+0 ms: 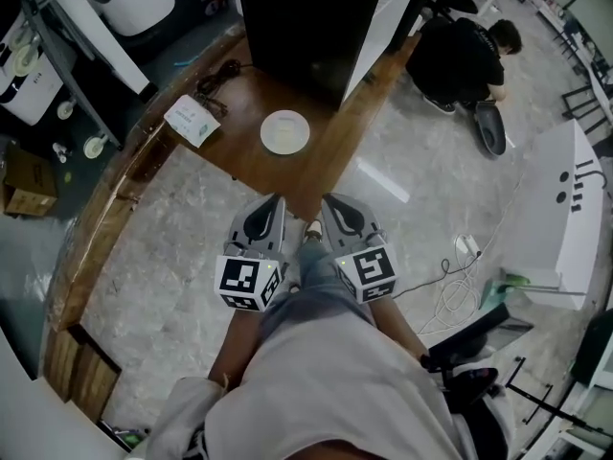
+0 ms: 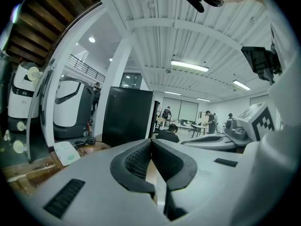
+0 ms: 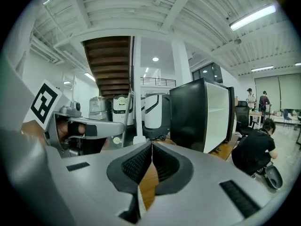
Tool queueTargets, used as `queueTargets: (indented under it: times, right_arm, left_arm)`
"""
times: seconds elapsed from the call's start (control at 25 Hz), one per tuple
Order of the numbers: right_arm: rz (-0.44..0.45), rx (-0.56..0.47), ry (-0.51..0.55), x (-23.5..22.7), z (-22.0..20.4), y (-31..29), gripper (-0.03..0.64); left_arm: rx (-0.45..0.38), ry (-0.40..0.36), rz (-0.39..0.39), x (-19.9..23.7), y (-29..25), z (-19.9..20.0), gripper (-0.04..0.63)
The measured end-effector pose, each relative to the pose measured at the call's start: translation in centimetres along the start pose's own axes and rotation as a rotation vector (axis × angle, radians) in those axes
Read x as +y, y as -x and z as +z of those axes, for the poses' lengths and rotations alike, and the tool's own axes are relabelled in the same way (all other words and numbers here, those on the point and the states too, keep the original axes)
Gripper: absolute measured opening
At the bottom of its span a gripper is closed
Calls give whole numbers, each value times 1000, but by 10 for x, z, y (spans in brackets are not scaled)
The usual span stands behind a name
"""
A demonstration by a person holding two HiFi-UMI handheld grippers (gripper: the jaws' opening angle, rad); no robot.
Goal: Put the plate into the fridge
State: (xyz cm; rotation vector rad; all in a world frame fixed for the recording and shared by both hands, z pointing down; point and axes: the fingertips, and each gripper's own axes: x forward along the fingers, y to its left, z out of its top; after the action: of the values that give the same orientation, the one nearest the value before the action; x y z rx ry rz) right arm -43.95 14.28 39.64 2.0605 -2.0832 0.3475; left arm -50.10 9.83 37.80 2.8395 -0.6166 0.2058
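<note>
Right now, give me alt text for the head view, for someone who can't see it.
A white plate sits on a wooden table before a black fridge with its door open. Below, the left gripper and right gripper, both shut and empty, point toward it.

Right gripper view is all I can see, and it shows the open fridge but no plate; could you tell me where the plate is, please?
Observer: The plate lies flat on the wooden table, close in front of the fridge.
Operator: Thank you. Is the left gripper holding anything?
Observer: No, the left gripper is shut, with nothing between its jaws.
Operator: Is anything else lying near the plate?
Observer: A white packet lies on the table to the plate's left in the head view, apart from it.
</note>
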Motion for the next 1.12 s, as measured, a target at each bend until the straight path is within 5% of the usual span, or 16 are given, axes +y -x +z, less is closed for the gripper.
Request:
queueTargets:
  times: [0.28, 0.6, 0.84, 1.12]
  right_arm:
    - [-7, 63, -25, -121, -2, -96, 18]
    - [96, 191, -299, -218, -60, -199, 18]
    - [127, 324, -384, -234, -100, -267, 19]
    - [177, 478, -372, -226, -133, -351, 20]
  left_arm:
    - [84, 7, 50, 70, -125, 2, 18]
    - [316, 33, 98, 153, -244, -55, 18]
    - [510, -18, 171, 222, -288, -107, 18]
    - [727, -38, 139, 290, -345, -160, 18]
